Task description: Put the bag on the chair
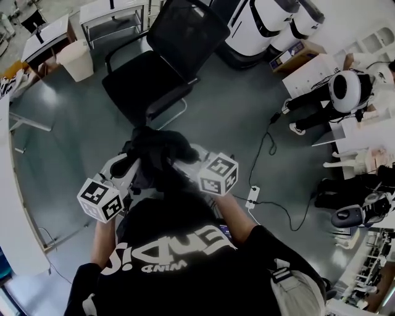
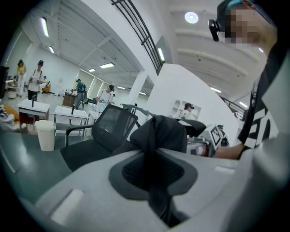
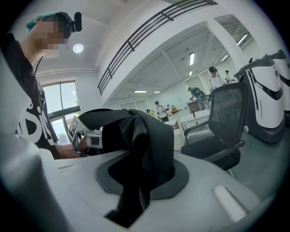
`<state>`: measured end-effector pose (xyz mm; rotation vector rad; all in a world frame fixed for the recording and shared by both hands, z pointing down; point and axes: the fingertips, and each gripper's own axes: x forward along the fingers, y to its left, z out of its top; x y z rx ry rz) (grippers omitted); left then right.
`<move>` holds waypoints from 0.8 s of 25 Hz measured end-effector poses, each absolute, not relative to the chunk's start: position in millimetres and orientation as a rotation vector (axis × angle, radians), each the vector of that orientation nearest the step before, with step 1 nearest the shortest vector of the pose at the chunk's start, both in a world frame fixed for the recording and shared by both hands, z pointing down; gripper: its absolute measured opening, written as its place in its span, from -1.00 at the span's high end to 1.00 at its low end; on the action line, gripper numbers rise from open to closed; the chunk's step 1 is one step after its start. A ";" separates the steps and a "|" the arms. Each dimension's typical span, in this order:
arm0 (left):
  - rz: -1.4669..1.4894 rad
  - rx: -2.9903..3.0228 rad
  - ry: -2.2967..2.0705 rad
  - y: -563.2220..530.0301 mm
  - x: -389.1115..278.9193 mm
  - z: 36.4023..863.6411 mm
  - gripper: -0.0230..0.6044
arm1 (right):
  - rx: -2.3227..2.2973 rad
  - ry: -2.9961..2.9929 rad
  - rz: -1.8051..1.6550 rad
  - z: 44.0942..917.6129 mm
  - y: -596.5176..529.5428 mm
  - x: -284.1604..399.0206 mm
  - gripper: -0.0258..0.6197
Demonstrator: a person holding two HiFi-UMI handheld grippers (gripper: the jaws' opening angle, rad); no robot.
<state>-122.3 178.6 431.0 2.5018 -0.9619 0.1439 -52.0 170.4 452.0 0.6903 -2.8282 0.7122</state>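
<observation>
The black bag [image 1: 154, 151] hangs above the grey floor [image 1: 228, 129], its fabric pinched by the left tool [image 2: 153, 170] and the right tool [image 3: 136, 179]. The black mesh chair [image 1: 157, 68] stands just beyond. White worktops [image 1: 111, 15] and a pale bin [image 1: 77, 60] lie further off.

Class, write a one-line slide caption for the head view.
Left tool and right tool hold a black bag before the office chair.

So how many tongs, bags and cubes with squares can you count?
left tongs and right tongs: 2
bag: 1
cubes: 2
total: 5
</observation>
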 end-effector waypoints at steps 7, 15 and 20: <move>0.140 2.488 -0.967 117.3 -109.4 422.1 0.78 | 0.660 -2.848 0.722 443.1 107.9 -39.6 0.67; 0.153 2.464 -0.936 53.1 -84.9 415.3 0.78 | 0.554 -2.870 0.747 435.0 41.6 -16.1 0.67; 0.154 2.441 -0.977 24.5 -70.0 416.6 0.78 | 0.483 -2.863 0.775 437.4 12.2 -2.3 0.67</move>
